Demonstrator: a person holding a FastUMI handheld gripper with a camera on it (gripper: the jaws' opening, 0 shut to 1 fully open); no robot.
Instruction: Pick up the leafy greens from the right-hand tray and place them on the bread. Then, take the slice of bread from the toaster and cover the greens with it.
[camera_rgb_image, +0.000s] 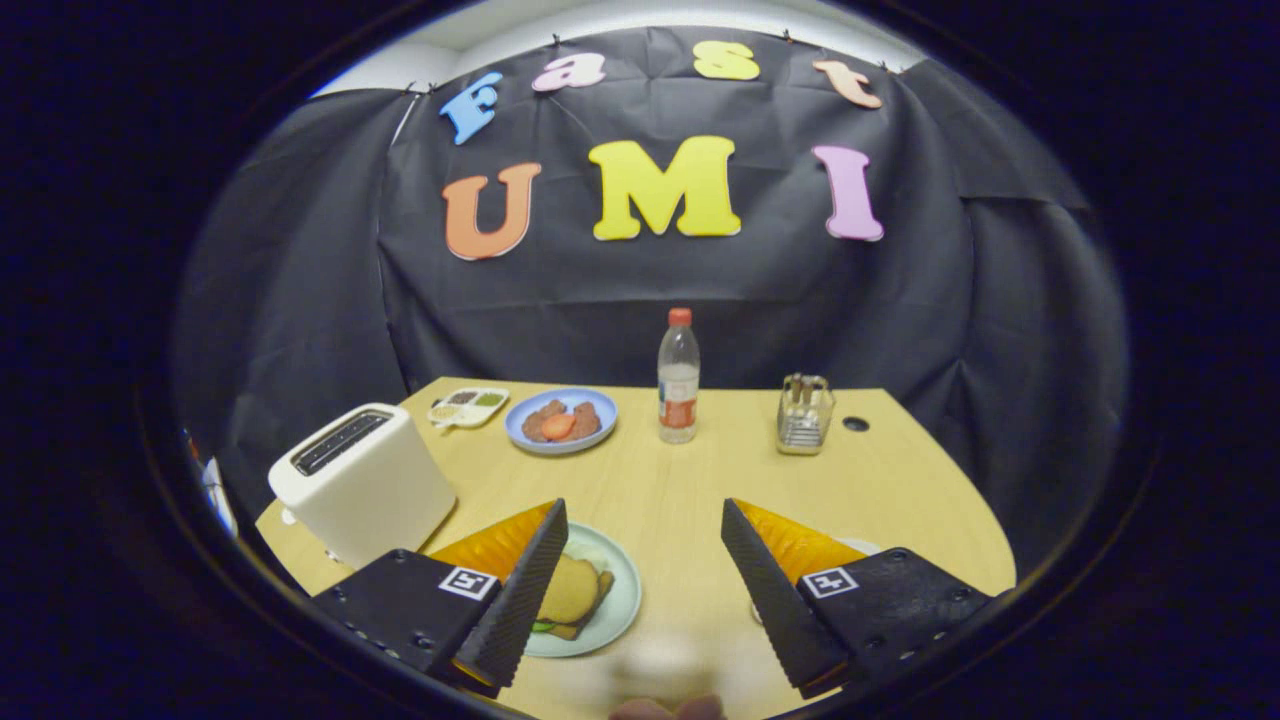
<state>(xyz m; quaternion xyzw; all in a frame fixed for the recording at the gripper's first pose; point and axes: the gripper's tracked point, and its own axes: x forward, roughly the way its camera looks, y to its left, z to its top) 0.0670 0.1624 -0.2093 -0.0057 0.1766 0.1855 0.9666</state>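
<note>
My gripper (645, 525) is open above the near part of the wooden table (700, 480), nothing between its fingers. A pale green plate (618, 600) lies just inside the left finger (525, 580). On it a tan bread slice (568, 590) covers a bit of green leaf (543, 626) that peeks out underneath. A white toaster (362, 482) stands beyond the left finger, its slots dark on top; I cannot tell what is in them. A white tray rim (858, 546) peeks out behind the right finger (775, 590).
A blue plate (560, 420) with brown pieces and a red slice sits mid-table at the back. Beside it are a small white condiment tray (468, 406), a clear bottle with a red cap (678, 376) and a metal holder (805, 413). A fingertip (668, 708) shows between the fingers' bases.
</note>
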